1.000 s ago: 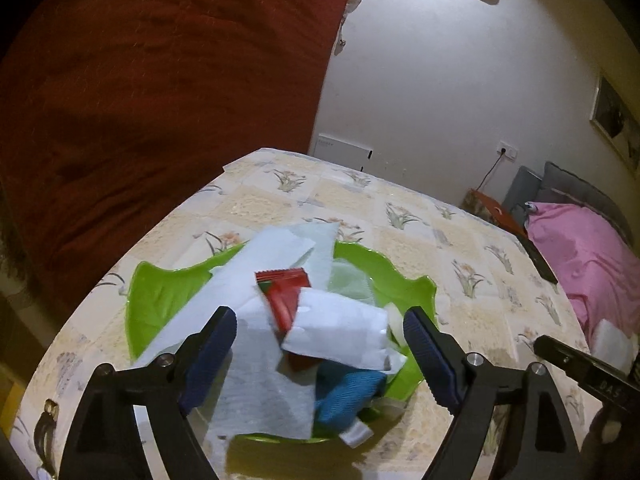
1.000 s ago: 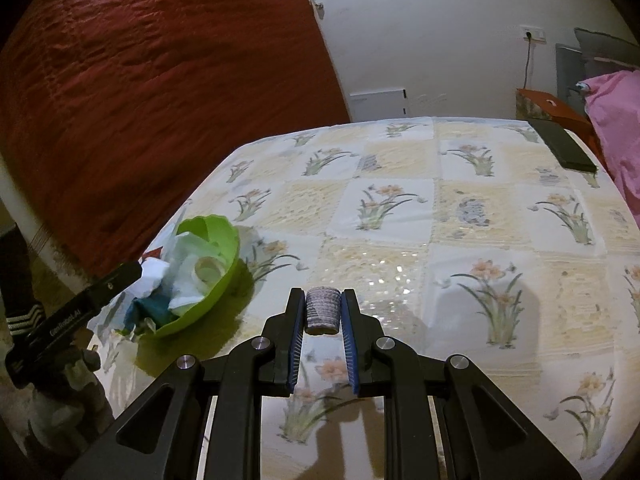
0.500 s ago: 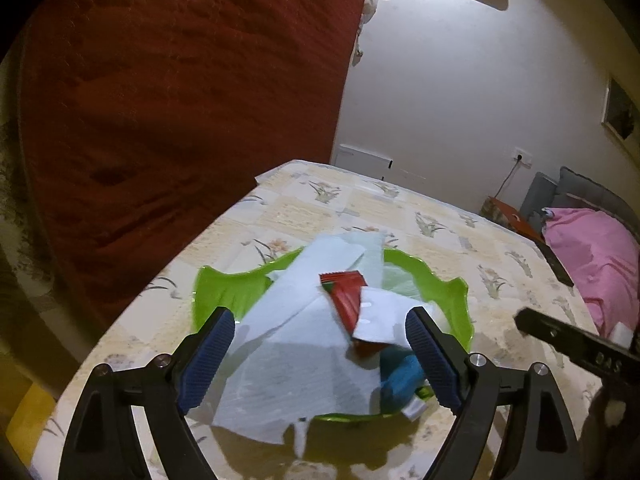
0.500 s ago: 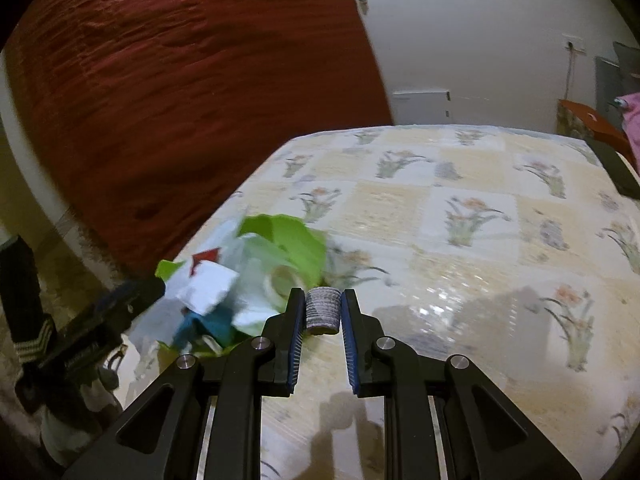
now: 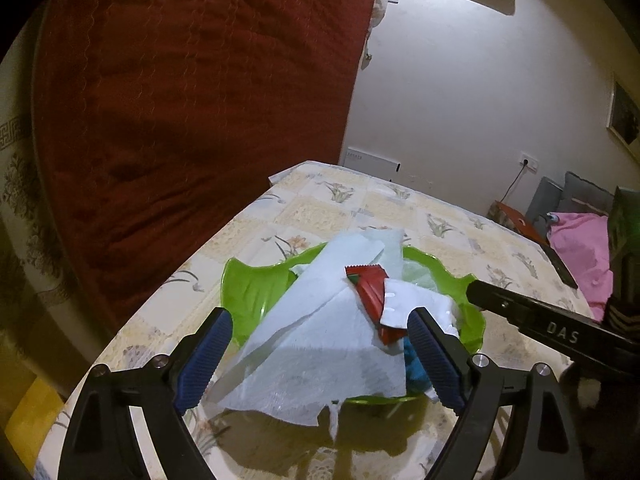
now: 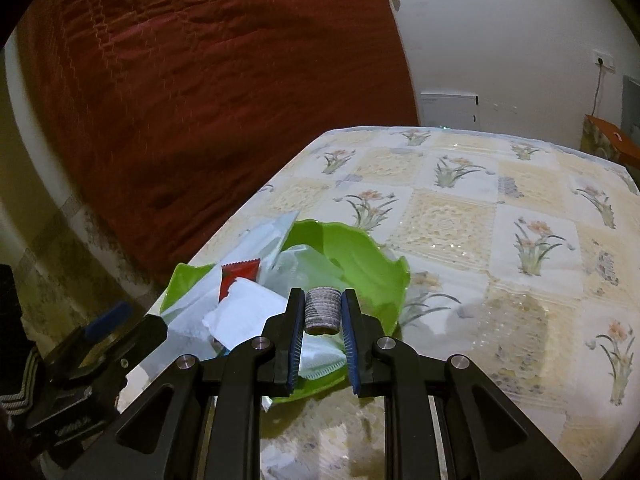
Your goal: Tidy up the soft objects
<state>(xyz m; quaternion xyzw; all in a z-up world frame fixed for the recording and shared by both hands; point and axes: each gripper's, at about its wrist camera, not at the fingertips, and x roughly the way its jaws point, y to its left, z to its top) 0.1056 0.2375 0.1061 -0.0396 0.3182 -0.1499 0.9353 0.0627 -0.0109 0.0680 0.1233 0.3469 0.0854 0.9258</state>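
Bowl [image 5: 256, 292], green with a wavy rim, stands near the table's left edge on the floral tablecloth [image 6: 452, 216] and serves as the reference for what follows. Inside the bowl lie several white paper sheets [image 5: 320, 344], the largest draping over the near rim and onto the cloth. On top of the sheets sits a red wrapper [image 5: 370, 294], partly covered by a smaller white sheet [image 5: 416, 304]. A blue item [image 5: 414, 364] shows at the bowl's near right side, mostly hidden under paper.

Left gripper [image 5: 320, 356] hovers at the bowl's near rim with its jaws spread wide, one finger to each side of the paper pile, holding nothing.

Right gripper [image 6: 323, 316] is above the bowl's near right rim, jaws closed onto a small grey ribbed roll [image 6: 322, 310] clamped upright between the blue pads. From the left wrist view its black body [image 5: 544, 326] reaches in across the bowl's right rim.

Behind the bowl hangs a dark red quilted cover [image 5: 180, 112].

Compared with one second ago, the right gripper has travelled from open tablecloth well to the right of the bowl to a position over it, with the roll gripped as before. The left gripper has drawn back slightly from the bowl, and its opening is unchanged.
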